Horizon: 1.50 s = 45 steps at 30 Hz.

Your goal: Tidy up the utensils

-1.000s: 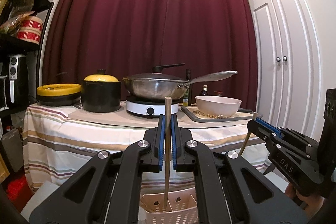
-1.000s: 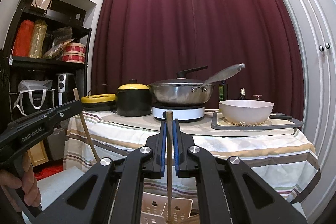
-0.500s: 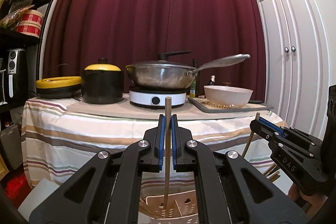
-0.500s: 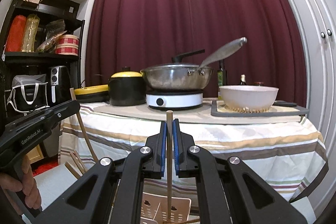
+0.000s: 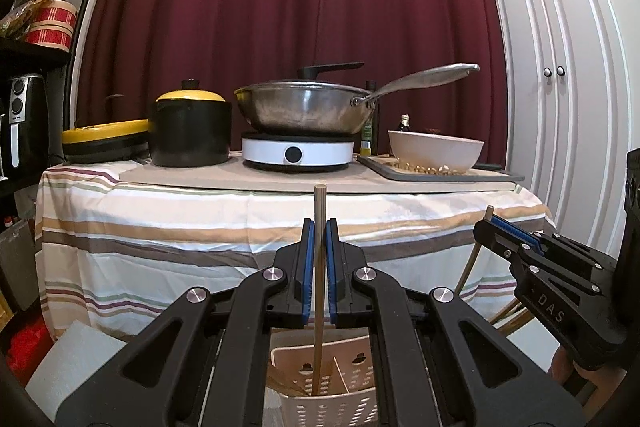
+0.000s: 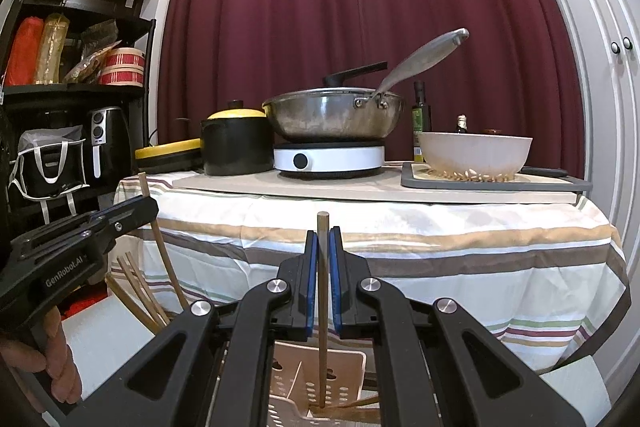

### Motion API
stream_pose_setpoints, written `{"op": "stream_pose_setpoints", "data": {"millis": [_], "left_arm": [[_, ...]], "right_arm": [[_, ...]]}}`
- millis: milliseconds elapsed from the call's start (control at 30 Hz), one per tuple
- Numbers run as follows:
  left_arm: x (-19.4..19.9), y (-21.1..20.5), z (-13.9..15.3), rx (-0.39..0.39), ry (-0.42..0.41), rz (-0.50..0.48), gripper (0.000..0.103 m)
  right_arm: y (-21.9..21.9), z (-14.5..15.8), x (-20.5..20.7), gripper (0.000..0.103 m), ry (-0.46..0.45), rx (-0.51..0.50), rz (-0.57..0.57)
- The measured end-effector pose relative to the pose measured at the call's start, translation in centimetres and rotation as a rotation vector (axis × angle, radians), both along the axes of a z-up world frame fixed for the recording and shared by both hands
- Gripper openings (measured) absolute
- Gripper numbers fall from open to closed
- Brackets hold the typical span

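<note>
We see a striped-cloth table carrying a steel wok on a white cooktop, a yellow-lidded black pot, and a white bowl.

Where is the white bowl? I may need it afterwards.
The white bowl sits on the grey tray at the table's right end, right of the pan on the white cooker.

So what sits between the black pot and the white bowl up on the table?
The steel wok on its white induction burner stands between the black pot and white bowl; both wrist views show it.
</note>
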<state>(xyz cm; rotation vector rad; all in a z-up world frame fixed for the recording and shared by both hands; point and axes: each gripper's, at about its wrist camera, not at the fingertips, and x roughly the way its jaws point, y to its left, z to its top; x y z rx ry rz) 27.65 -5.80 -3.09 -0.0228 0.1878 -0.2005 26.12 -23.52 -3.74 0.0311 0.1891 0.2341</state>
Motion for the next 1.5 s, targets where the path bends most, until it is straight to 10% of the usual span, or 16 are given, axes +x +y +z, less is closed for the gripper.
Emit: {"op": "stream_pose_setpoints", "data": {"millis": [133,233,633,1500], "left_arm": [[0.2,-0.1,-0.5,0.011,0.018,0.003,0.013],[0.1,0.0,-0.7,0.009,0.024,0.014,0.041],[-2.7,0.6,1.0,0.013,-0.023,0.035,0.078],[-20.8,2.6,2.0,0.047,-0.079,0.131,0.098]], "right_arm": [[0.1,-0.5,0.3,0.007,0.028,-0.003,0.001],[0.1,-0.6,0.3,0.020,0.032,0.001,-0.001],[0.8,0.9,-2.0,0.059,0.002,0.000,-0.012],[0.3,1.9,-18.3,0.085,0.021,-0.021,-0.168]]}}
